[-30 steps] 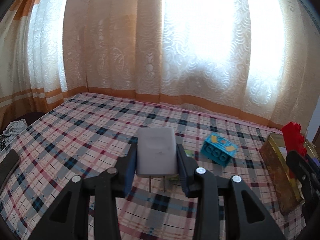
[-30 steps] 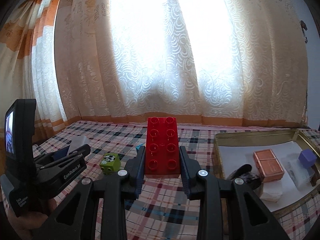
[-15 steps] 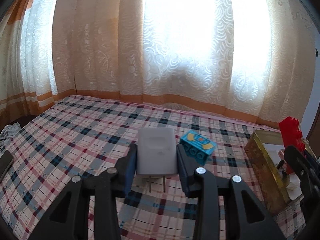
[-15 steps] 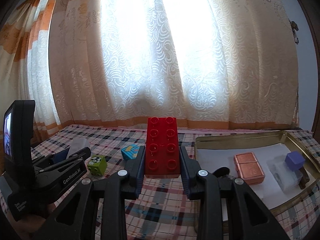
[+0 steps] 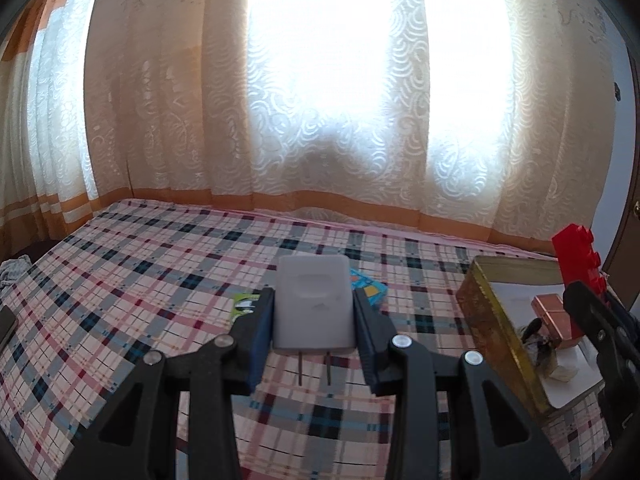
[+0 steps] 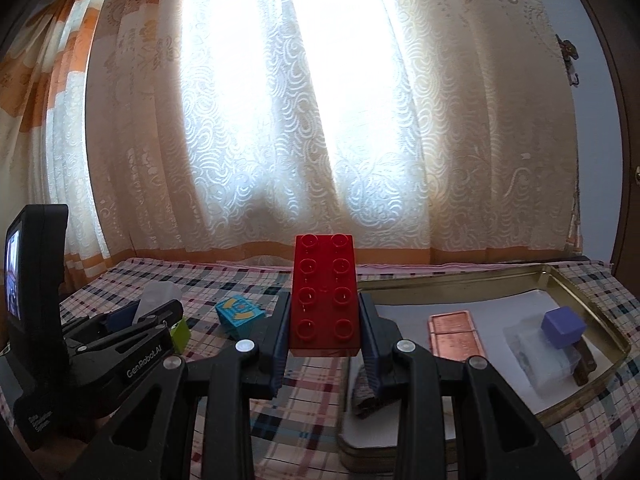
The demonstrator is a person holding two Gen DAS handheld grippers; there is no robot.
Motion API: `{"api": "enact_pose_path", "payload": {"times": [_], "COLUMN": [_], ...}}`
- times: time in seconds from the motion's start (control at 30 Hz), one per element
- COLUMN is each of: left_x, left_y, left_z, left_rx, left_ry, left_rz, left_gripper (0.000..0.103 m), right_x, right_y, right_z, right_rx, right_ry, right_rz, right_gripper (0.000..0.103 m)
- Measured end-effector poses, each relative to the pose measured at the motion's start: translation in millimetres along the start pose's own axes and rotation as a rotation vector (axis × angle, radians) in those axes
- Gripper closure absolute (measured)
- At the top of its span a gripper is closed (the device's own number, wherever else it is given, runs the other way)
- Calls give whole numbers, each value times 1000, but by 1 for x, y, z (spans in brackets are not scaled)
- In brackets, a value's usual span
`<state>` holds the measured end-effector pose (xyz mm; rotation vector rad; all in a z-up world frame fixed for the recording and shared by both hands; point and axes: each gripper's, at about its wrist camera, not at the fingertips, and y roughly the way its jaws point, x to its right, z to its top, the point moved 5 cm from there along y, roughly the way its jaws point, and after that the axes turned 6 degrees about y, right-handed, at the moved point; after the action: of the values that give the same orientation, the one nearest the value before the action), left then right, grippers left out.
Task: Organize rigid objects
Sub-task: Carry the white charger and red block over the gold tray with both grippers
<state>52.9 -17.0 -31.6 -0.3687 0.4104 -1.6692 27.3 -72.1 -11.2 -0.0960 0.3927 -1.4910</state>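
My left gripper (image 5: 314, 320) is shut on a white wall charger (image 5: 313, 304), prongs toward me, held above the plaid cloth. My right gripper (image 6: 324, 320) is shut on a red studded brick (image 6: 324, 296), held upright at the left edge of a gold metal tray (image 6: 580, 280). The tray (image 5: 492, 320) lies right of the left gripper. The red brick (image 5: 576, 256) also shows at the right edge of the left wrist view. A teal block (image 6: 240, 314) and a green block (image 6: 180, 332) lie on the cloth between the grippers.
In the tray lie a copper box (image 6: 454, 334), a purple cube (image 6: 562, 326), a clear plastic piece (image 6: 532, 356) and a dark crumpled item (image 5: 536, 340). The plaid cloth (image 5: 140, 280) stretches left and back. Lace curtains (image 6: 320, 120) hang behind.
Both grippers have moved right toward the tray with their loads. The tray looms larger in both views; the teal block has slipped behind the charger in the left wrist view.
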Motion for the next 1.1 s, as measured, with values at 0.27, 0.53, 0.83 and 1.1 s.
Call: {"api": "enact_pose_path", "payload": {"times": [0.27,0.53,0.83,1.1], "left_x": [23,44,70,93], "left_y": [-4,-10,-15,-19], "left_z": [3,10,19,25], "left_rx": [11,32,47,68], "left_ry": [31,49,66,84], "left_rz": [-9,-26,-67,-101], "left_gripper": [66,66,66,66], "right_x": [25,48,75,104], "right_y": [-6,-11,-15,-20], "right_z": [7,12,18,24], "right_rx": [17,32,44,56], "right_ry": [24,38,51,68], "right_rz": [-26,-49,-87,-125], "right_gripper": [69,69,69,69]}}
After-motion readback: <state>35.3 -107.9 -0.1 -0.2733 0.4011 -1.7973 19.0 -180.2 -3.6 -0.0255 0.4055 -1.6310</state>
